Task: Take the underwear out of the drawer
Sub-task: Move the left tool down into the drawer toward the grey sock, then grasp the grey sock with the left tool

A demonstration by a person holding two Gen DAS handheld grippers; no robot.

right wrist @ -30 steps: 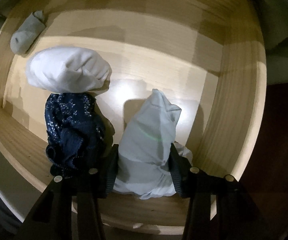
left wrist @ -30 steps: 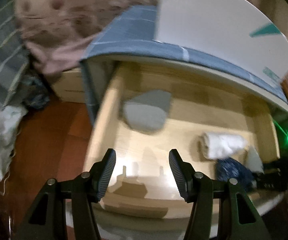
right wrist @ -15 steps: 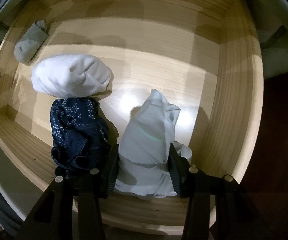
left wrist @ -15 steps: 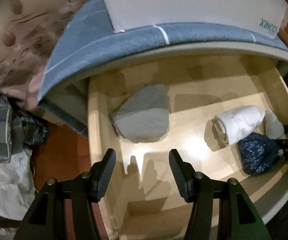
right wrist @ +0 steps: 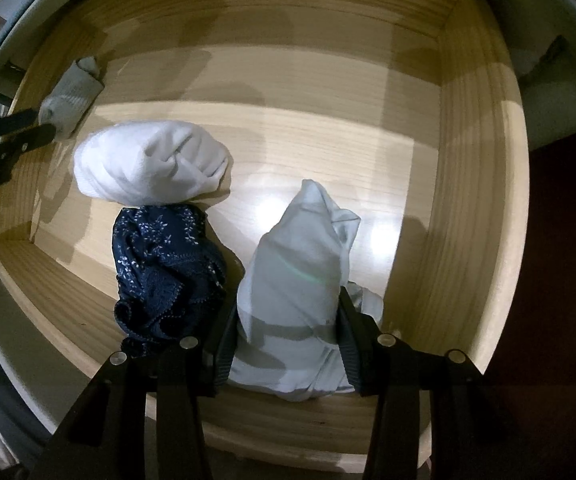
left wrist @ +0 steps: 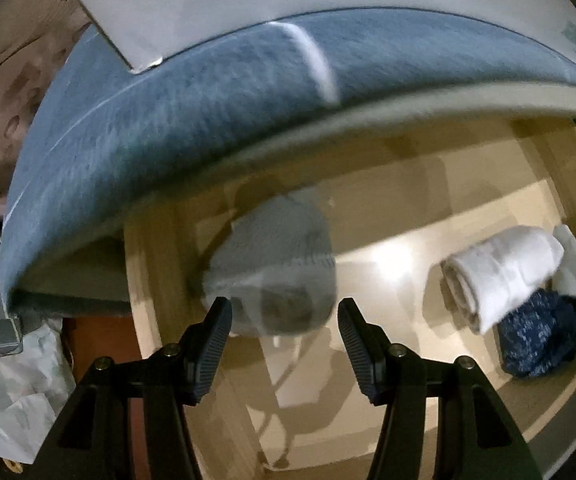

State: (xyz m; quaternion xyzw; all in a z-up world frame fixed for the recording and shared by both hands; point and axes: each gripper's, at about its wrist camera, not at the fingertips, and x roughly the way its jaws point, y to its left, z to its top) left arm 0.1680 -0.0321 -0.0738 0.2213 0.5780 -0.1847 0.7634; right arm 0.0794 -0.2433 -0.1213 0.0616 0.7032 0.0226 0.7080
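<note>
Clamping a pale bundle of underwear (right wrist: 299,280) between its fingers, the right hand-held gripper (right wrist: 286,340) reaches into the wooden drawer (right wrist: 475,208), the bundle sitting at the near right corner. Just left of it lies a dark blue patterned garment (right wrist: 168,268), touching a white roll (right wrist: 148,162) beyond. The left hand-held gripper (left wrist: 284,340) hangs with its fingers spread and nothing between them, a blurred grey folded piece (left wrist: 276,264) just ahead, under the blue-covered bed edge (left wrist: 192,112).
</note>
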